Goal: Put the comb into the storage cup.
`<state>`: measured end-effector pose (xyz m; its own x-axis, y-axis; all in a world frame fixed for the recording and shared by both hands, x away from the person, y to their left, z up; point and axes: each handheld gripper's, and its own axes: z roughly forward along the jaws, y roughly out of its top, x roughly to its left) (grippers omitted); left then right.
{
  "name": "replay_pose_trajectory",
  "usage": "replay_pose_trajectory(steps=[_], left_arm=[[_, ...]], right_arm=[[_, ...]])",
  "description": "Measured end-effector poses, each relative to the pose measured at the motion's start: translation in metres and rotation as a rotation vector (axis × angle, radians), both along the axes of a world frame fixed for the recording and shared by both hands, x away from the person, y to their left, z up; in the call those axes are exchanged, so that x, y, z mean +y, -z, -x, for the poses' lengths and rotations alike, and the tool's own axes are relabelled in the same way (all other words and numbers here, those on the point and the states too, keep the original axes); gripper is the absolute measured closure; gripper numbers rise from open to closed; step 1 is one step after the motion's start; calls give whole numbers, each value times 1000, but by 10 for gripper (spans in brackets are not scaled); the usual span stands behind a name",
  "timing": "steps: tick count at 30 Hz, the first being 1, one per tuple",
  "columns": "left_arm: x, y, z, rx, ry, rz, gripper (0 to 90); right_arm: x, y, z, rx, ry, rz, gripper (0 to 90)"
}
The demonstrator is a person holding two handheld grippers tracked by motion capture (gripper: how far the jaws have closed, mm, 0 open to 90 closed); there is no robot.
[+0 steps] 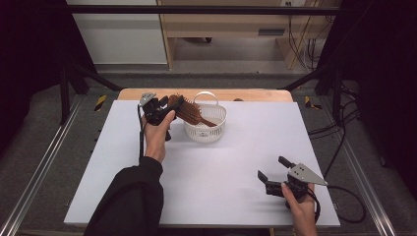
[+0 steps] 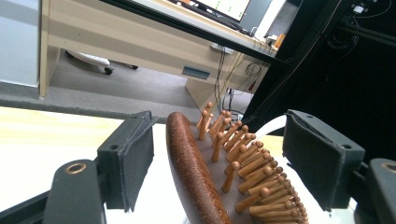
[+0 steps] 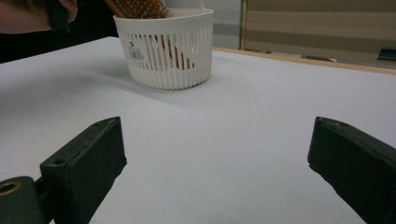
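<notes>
A white plastic basket point(image 1: 205, 123) with slotted walls and an arched handle stands on the far part of the white tabletop point(image 1: 211, 167), slightly left of the middle. A wooden hairbrush point(image 1: 189, 110) leans in it: the handle end goes down inside the basket, showing brown through the slots in the right gripper view, while the bristled head sticks up and out over the basket's left rim. Whether anything else lies in the basket cannot be told.

The left gripper point(image 1: 164, 105) is held up at the basket's left side, right at the head of the brush. In the left gripper view the brush head point(image 2: 219, 172) lies between the two black fingers point(image 2: 128, 158), its dark wooden back turned toward the left one and its round-tipped wooden pins toward the right one. There is a visible gap on both sides, so the fingers are released around the brush, not pressing on it; the brush is propped by the basket.

The right gripper point(image 1: 271, 173) rests low over the near right part of the tabletop, well apart from the basket, aimed toward it. Its fingers point(image 3: 88, 158) are spread wide with only bare white tabletop between them, grasping nothing. A black cable trails from it off the right edge of the tabletop.
</notes>
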<state>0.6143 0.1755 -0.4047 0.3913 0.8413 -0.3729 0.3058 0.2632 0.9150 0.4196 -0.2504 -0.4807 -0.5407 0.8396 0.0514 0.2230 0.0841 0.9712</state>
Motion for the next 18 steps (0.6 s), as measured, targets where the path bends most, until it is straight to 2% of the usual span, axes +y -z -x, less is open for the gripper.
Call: replay_pose_trajectory(steps=[18], left_arm=[[0, -2, 1, -9, -13, 1, 135]], right_arm=[[0, 0, 0, -1, 4, 3, 41]])
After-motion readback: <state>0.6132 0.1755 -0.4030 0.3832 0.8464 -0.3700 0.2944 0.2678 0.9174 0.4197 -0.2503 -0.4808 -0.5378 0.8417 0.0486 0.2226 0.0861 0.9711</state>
